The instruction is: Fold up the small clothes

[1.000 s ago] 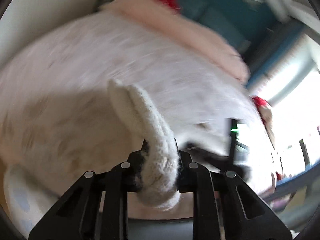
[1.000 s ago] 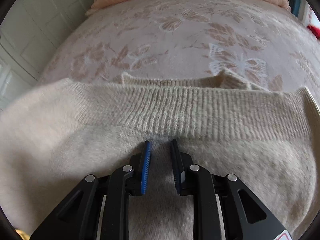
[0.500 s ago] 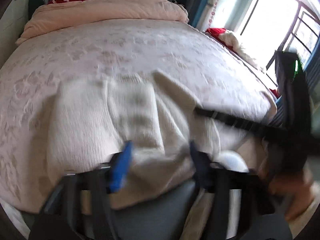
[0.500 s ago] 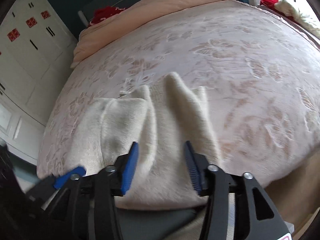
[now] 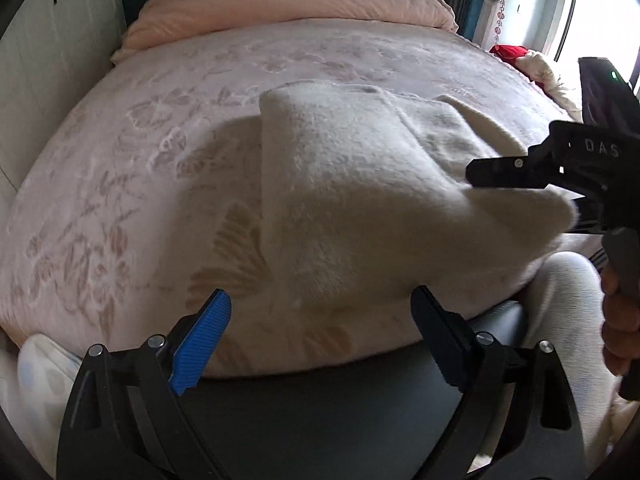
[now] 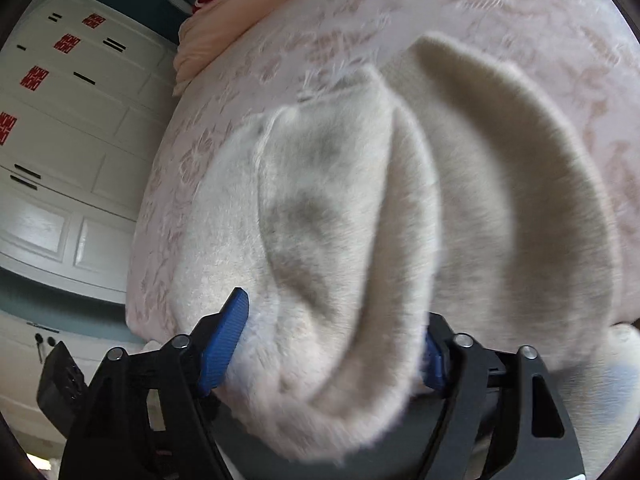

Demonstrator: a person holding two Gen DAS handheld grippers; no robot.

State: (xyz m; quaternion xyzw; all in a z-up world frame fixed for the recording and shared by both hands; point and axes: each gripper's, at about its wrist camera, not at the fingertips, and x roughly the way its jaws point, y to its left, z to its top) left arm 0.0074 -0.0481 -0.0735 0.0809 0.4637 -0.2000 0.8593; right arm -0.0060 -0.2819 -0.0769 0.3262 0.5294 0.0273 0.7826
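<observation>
1. Letters "D A S", pale on black, on the body of the right gripper (image 5: 472, 172) as seen in the left wrist view; the lettering runs to the picture's edge, so any further letters are cut off. Position: right of and well above the left gripper's (image 5: 320, 320) wide-apart jaws.

2. Red square stickers (image 6: 67, 42) on the white cabinet doors (image 6: 60, 152), right wrist view, far left of and above the jaws. Each bears pale marks, too small and blurred to read.

No other legible text, number or brand.
</observation>
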